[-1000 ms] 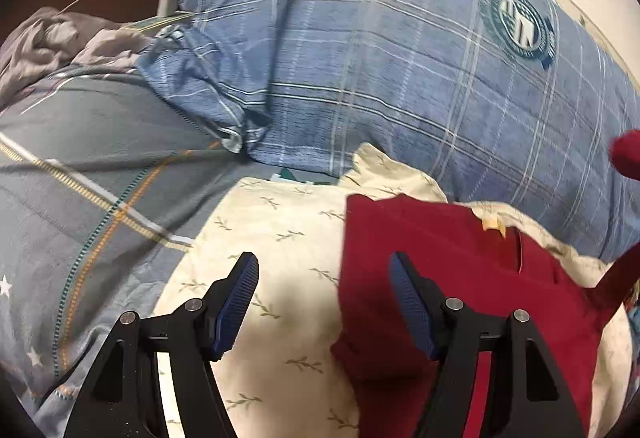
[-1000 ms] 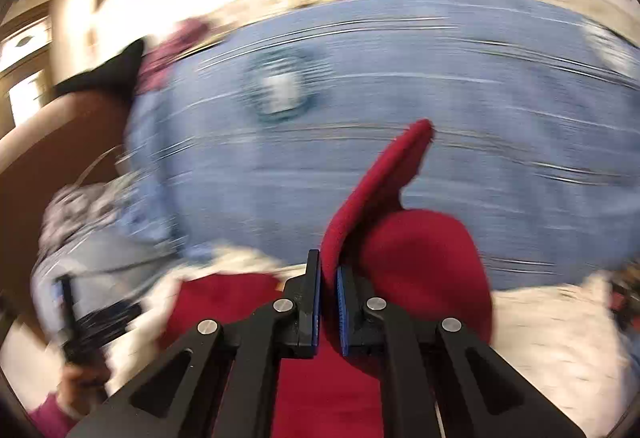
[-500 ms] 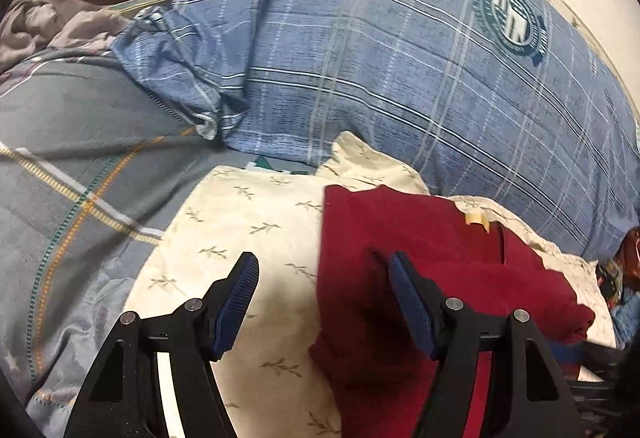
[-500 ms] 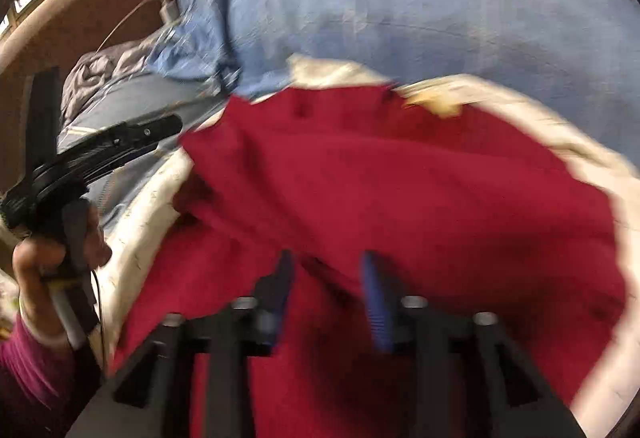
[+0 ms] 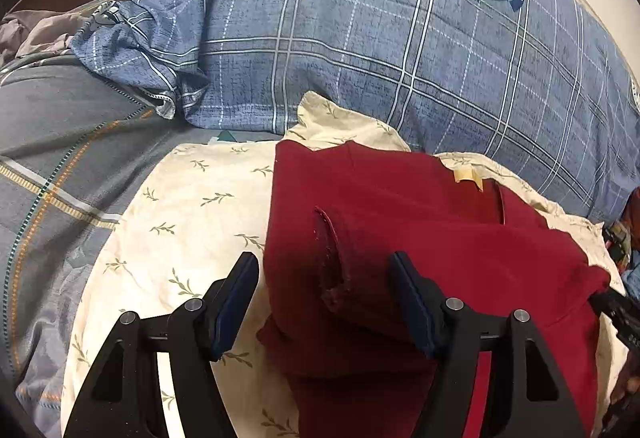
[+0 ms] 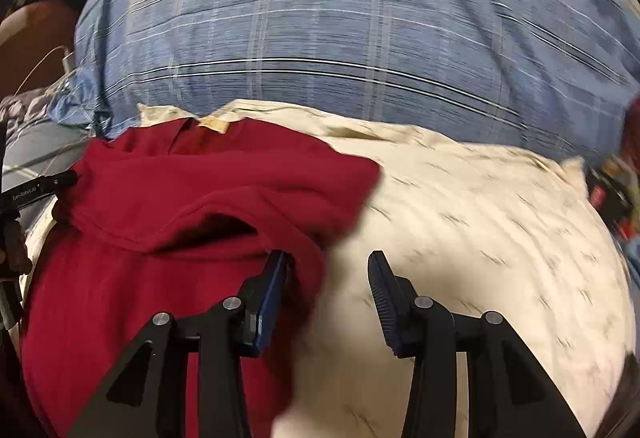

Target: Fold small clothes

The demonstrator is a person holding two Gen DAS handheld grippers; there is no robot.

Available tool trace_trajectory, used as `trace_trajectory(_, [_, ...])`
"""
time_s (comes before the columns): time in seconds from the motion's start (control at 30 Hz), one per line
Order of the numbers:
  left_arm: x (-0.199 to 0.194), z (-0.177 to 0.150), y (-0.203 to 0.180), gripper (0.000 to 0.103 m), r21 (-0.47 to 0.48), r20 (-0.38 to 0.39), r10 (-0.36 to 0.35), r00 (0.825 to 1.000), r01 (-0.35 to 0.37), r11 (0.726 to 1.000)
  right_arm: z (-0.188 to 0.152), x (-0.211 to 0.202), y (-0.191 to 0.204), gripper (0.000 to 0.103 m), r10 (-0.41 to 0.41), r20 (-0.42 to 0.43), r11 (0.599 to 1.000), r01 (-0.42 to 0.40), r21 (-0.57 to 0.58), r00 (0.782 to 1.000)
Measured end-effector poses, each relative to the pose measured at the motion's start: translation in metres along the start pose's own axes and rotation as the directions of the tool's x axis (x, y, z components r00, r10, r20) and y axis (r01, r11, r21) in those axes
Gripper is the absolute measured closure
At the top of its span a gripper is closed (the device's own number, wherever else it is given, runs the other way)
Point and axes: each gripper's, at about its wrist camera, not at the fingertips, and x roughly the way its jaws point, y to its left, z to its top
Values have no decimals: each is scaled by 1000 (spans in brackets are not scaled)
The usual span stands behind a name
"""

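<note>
Now the red garment (image 5: pixel 400 238) lies half-folded on the leaf-print cream cloth (image 5: pixel 192 214), its cuffed sleeve between the open, empty left gripper (image 5: pixel 324 302) — nearer than the right gripper (image 6: pixel 326 294), whose just-narrowing, seemingly empty jaws straddle the garment's edge.

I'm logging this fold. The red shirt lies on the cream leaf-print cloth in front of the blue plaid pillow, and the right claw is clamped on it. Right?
Not quite. In the right wrist view the right claw is open, gripping nothing; the red shirt only lies beside its left finger. The rest holds.
</note>
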Motion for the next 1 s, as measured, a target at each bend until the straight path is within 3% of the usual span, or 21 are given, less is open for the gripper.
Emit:
trace_trajectory(0.1, [5, 0, -2, 36, 10, -7, 11, 1000, -10, 1000, 4, 8, 5, 92, 6, -6, 999, -6, -39, 1000])
trace_trajectory(0.2, [12, -1, -2, 36, 9, -29, 21, 999, -21, 1000, 4, -11, 2, 95, 3, 34, 1000, -2, -31, 999])
trace_trajectory(0.3, [18, -1, -2, 36, 5, -43, 30, 999, -30, 1000, -10, -21, -2, 95, -24, 11, 999, 24, -48, 1000])
trace_trajectory(0.43, [23, -1, -4, 36, 9, -59, 33, 998, -32, 999, -35, -3, -4, 95, -48, -76, 998, 44, -51, 996])
trace_trajectory(0.57, [18, 0, -2, 36, 7, -59, 31, 998, -30, 1000, -27, -21, -21, 87, -19, -79, 995, 26, 92, 997])
trace_trajectory(0.67, [10, 2, 0, 36, -9, -31, 25, 999, -25, 1000, -16, -51, -42, 79, -40, -3, 969, 40, 242, 999])
trace_trajectory(0.73, [7, 3, -1, 36, -8, -10, 27, 1000, -27, 1000, -9, -53, -41, 79, -10, 17, 967, 5, 255, 1000])
trace_trajectory(0.87, [9, -3, -4, 36, 15, -27, 45, 999, -44, 999, 18, -27, -8, 79, 118, 10, 971, -117, 209, 993])
trace_trajectory(0.9, [11, -4, -4, 36, 19, -31, 54, 998, -53, 998, 26, -3, 9, 79, 97, -18, 984, -93, 150, 995])
trace_trajectory(1.0, [16, -3, -7, 36, 35, -39, 75, 996, -74, 997, 31, 26, 15, 78, 70, -63, 988, -61, 139, 996])
